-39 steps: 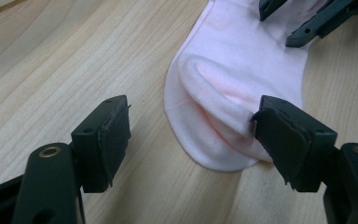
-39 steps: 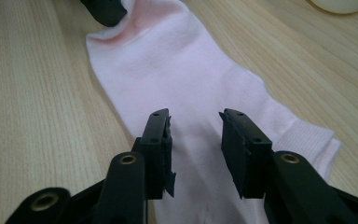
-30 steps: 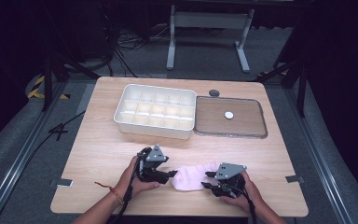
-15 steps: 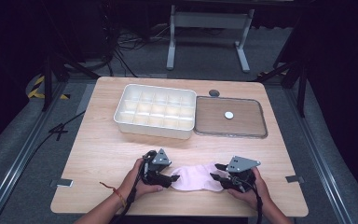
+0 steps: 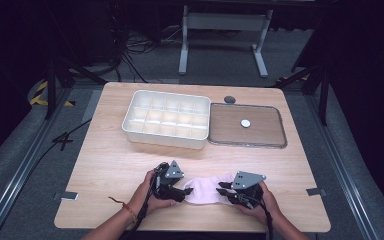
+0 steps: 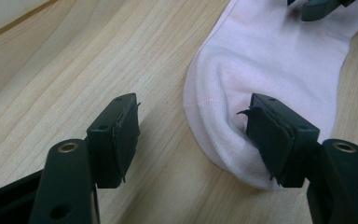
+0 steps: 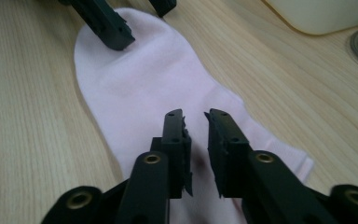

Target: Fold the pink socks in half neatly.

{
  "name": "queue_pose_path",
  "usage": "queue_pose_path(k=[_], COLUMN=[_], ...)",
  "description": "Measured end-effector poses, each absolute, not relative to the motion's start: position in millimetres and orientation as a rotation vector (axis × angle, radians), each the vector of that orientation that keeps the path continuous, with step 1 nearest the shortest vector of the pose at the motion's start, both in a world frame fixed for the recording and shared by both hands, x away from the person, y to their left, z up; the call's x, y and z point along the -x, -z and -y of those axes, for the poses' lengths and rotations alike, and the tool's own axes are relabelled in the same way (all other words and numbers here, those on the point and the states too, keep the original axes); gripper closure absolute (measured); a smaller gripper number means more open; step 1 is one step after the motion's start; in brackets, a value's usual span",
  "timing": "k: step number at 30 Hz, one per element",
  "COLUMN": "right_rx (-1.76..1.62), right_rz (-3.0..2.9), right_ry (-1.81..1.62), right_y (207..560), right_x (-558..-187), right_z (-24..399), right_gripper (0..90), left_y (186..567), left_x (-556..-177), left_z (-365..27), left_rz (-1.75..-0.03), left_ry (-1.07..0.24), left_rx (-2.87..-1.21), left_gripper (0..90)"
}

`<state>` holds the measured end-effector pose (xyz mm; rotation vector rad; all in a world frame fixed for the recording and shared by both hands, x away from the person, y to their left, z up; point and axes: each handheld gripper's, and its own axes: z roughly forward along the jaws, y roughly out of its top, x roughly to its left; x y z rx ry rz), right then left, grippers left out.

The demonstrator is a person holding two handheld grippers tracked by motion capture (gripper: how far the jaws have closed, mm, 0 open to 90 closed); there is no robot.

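While the table (image 5: 105,165) carries a white compartment tray (image 5: 166,119) and a flat lid (image 5: 247,125) at its far side, the pale pink sock (image 5: 206,191) lies flat near my edge between my two tools; it looks light, soft and limp, so I judge it best pinched at an end through both layers. My left tool (image 6: 193,135) stands wide open, one jaw on the sock's rounded end and one over bare wood. My right tool (image 7: 196,140) is nearly closed above the other end, holding nothing.
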<state>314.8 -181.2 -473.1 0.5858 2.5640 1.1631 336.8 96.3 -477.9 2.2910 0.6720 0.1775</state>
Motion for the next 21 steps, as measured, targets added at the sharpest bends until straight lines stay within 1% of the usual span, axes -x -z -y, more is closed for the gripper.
queue_pose_path(k=[2,5,10,13,15,21], right_rx=[-0.563,-0.573,-0.569,-0.560,-0.556,-0.549], right_rz=[-2.583,-2.592,-2.590,-2.592,-2.599,-2.609], right_ry=[-1.122,-1.138,-1.129,-1.126,-1.128,-1.136], right_y=[475.6,478.6,478.9,478.8,478.4,478.6], right_x=[-319.2,-320.9,-320.5,-320.0,-320.9,-324.0], right_z=[174.0,172.3,168.6,163.2,159.6,156.6], right_gripper=[82.1,82.8,84.6,84.8,84.7,84.5], left_y=[477.9,477.5,477.0,476.6,477.0,477.6], left_x=[-336.6,-337.8,-339.7,-342.8,-345.6,-347.9], left_z=[-96.2,-97.6,-100.2,-103.5,-107.2,-112.4], left_rz=[-0.673,-0.659,-0.675,-0.703,-0.721,-0.721], left_ry=[-0.177,-0.183,-0.177,-0.161,-0.123,-0.076], left_rx=[-2.292,-2.297,-2.287,-2.271,-2.247,-2.232], left_gripper=[35.7,36.8,43.0,50.3,54.3,64.4])
